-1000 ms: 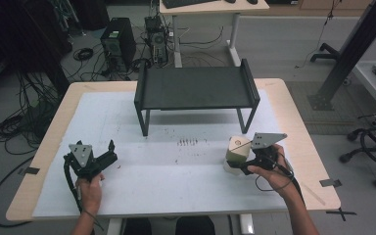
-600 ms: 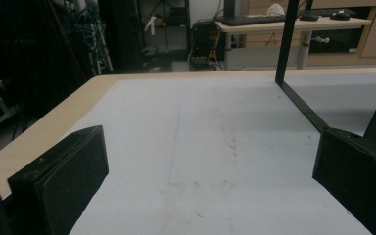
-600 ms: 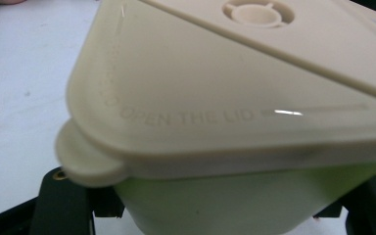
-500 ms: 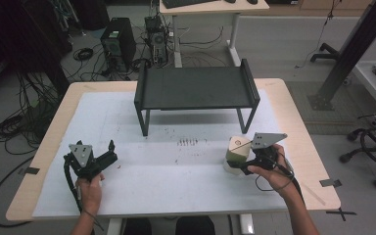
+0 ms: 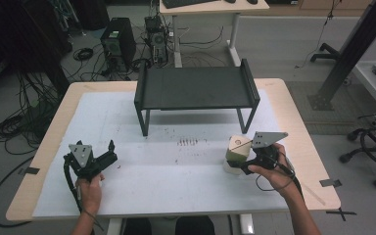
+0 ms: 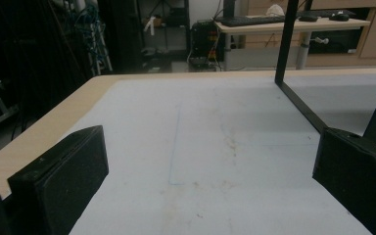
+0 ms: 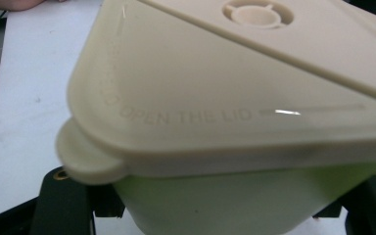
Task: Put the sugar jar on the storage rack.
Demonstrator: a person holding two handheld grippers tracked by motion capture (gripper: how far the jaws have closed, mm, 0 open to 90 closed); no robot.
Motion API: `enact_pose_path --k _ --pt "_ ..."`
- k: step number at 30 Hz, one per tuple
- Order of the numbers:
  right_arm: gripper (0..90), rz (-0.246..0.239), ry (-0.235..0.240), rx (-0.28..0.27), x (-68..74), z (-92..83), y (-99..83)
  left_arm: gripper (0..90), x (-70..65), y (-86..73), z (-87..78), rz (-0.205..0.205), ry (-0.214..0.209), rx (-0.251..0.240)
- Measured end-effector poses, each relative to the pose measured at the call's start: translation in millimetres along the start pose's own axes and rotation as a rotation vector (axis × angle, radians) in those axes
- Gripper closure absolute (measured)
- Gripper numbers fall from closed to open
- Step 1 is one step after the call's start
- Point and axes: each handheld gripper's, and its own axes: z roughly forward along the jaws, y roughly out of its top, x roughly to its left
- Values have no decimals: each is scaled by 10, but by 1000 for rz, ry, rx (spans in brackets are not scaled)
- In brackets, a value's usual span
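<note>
A small container with a cream lid and a pale green body sits tilted at the right of the white mat. My right gripper is shut on it, its black jaws pressing the green body from both sides. The lid reads "OPEN THE LID" and has a small tab at one corner. My left gripper rests low over the mat at the left, open, with nothing between its fingers.
A black metal shelf stand stands across the back middle of the table, its leg showing ahead of the left gripper. A row of small dark marks lies on the mat. The wooden table edge borders the mat.
</note>
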Motion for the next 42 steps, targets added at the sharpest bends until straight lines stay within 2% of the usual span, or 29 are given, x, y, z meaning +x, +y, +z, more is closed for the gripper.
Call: enact_pose_path --k 9,16,26,34,35,37,42 --pt "282 -23 2 -1 5 -137 243 2 -12 0 3 10 0 2" --pt "282 -32 -1 -2 -41 -282 487 2 -8 0 3 7 1 2" --pt "282 -52 13 -25 -146 -456 1008 2 -3 0 2 3 0 2" --pt "282 -75 8 -31 -274 -491 1380 2 -5 0 4 4 -3 0" --pt "282 -75 8 -31 -274 -491 1380 2 -5 0 4 4 -3 0" --pt "282 -79 7 -36 -335 -480 1519 2 0 0 4 -1 0 1" --pt "282 -88 1 -31 -414 -434 1700 2 -9 0 5 6 -3 0"
